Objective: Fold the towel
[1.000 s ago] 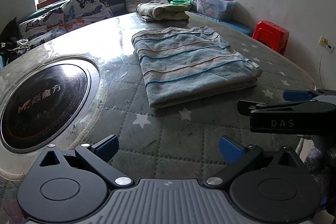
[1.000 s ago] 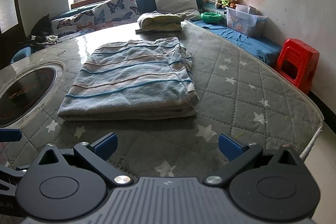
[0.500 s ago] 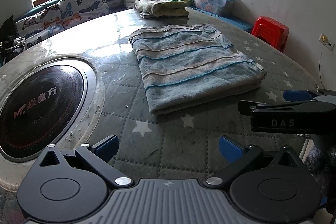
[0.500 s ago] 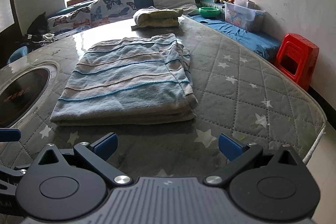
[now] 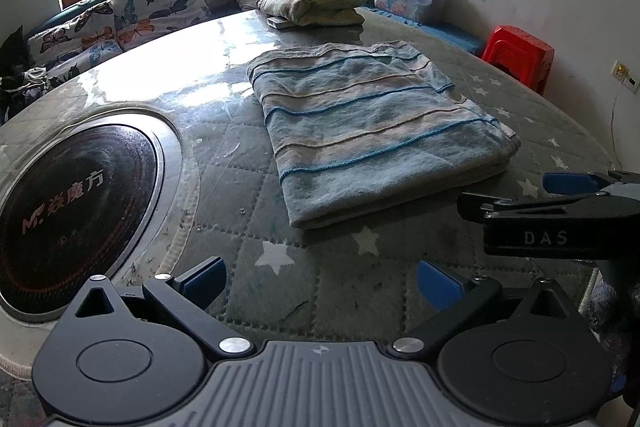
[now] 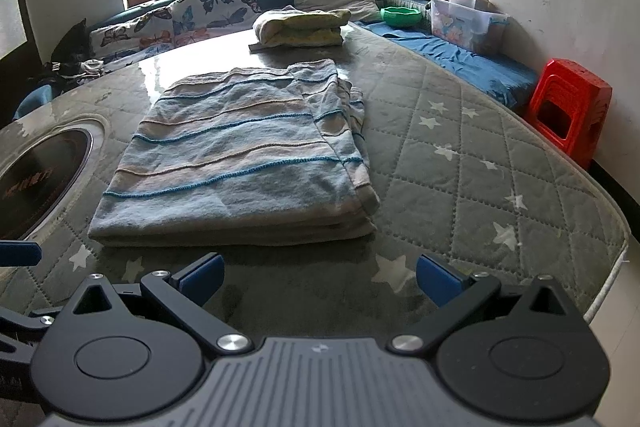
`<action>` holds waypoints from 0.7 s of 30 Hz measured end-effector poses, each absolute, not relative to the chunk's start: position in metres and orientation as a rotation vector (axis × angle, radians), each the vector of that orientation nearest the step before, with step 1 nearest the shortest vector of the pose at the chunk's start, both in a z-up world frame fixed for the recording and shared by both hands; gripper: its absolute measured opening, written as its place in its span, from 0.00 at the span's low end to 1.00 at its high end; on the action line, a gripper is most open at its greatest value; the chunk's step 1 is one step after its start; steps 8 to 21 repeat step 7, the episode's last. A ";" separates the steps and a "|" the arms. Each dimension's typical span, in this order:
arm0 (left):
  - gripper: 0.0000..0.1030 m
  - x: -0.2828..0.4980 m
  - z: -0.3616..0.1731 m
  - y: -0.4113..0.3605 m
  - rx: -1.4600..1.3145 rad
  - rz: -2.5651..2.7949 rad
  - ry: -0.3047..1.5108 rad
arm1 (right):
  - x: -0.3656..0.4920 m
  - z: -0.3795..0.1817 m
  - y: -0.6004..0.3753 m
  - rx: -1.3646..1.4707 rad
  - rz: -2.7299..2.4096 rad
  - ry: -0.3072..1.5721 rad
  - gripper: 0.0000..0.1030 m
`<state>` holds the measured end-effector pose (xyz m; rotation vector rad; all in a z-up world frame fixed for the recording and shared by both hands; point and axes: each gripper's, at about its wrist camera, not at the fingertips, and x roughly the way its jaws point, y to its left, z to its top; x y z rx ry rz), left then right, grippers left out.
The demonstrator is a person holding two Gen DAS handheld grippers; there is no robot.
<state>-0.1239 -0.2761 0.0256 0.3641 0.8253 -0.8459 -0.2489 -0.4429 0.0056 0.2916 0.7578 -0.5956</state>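
on quilted table (image 6: pixel 460 163): striped towel (image 6: pixel 240 163) folded flat.

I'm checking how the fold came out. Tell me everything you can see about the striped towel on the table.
The striped towel is a soft, fuzzy-looking cloth in faded blue and beige bands with thin blue stitched lines. It lies flat, folded into a stacked rectangle, on the quilted star-patterned table cover. Layered edges show along its near side; its right side is slightly uneven and rumpled. Neither the left gripper nor the right gripper touches it; both have open jaws.
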 end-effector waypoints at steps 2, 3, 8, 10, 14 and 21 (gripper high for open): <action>1.00 -0.122 0.025 -0.277 0.364 -0.843 0.828 | -0.248 0.004 -0.444 0.295 -0.596 0.763 1.00; 1.00 -0.121 0.025 -0.278 0.364 -0.842 0.829 | -0.248 0.003 -0.445 0.298 -0.598 0.765 1.00; 1.00 -0.118 0.024 -0.280 0.362 -0.836 0.834 | -0.246 0.002 -0.447 0.298 -0.604 0.765 1.00; 1.00 -0.118 0.024 -0.280 0.362 -0.836 0.834 | -0.246 0.002 -0.447 0.298 -0.604 0.765 1.00; 1.00 -0.118 0.024 -0.280 0.362 -0.836 0.834 | -0.246 0.002 -0.447 0.298 -0.604 0.765 1.00; 1.00 -0.118 0.024 -0.280 0.362 -0.836 0.834 | -0.246 0.002 -0.447 0.298 -0.604 0.765 1.00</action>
